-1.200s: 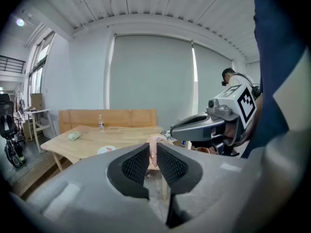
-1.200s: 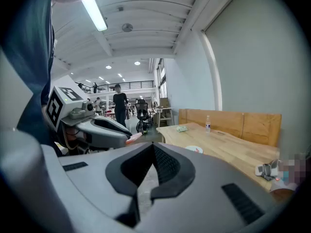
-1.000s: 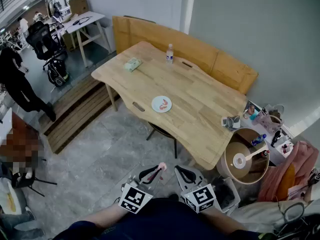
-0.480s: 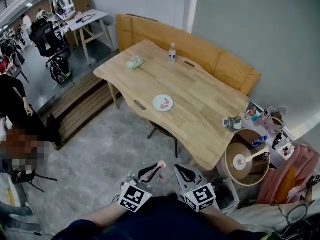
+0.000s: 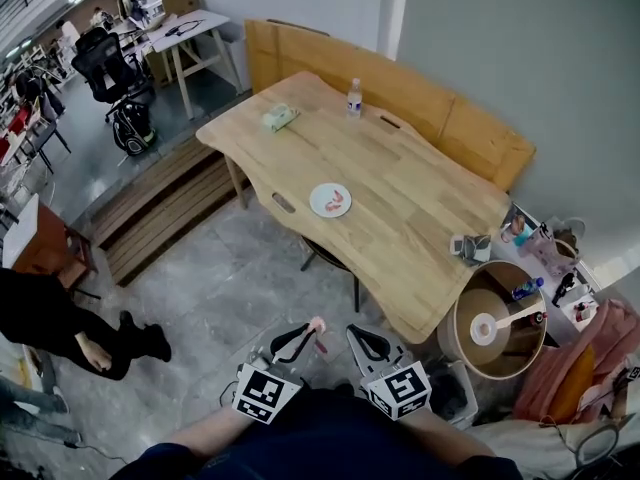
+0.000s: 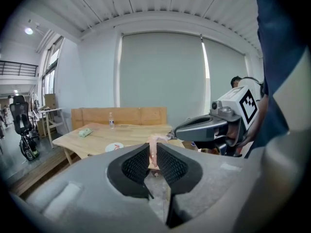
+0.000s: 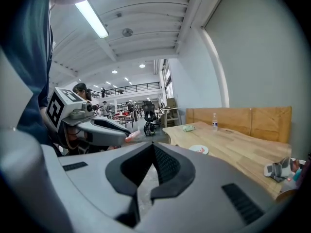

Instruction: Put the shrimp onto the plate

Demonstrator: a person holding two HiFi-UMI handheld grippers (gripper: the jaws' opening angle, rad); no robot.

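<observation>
A white plate (image 5: 330,200) with a pink shrimp on it rests near the front edge of a wooden table (image 5: 420,198); it also shows small in the left gripper view as the plate (image 6: 114,146) and in the right gripper view as the plate (image 7: 198,149). My left gripper (image 5: 308,336) is held low over the floor, well short of the table, shut on a pink shrimp (image 6: 153,150) that sticks up between its jaws. My right gripper (image 5: 361,340) is beside it, shut and holding nothing.
A water bottle (image 5: 354,98) and a green packet (image 5: 281,118) lie at the table's far side. A wooden bench (image 5: 400,93) runs behind it. A round cable spool (image 5: 495,320) and clutter stand at right. A person (image 5: 60,318) walks at left. A dark stool (image 5: 330,263) sits under the table edge.
The view has shifted slightly, so the table appears a little further right. The person at left has moved down the frame. Both grippers remain held the same way.
</observation>
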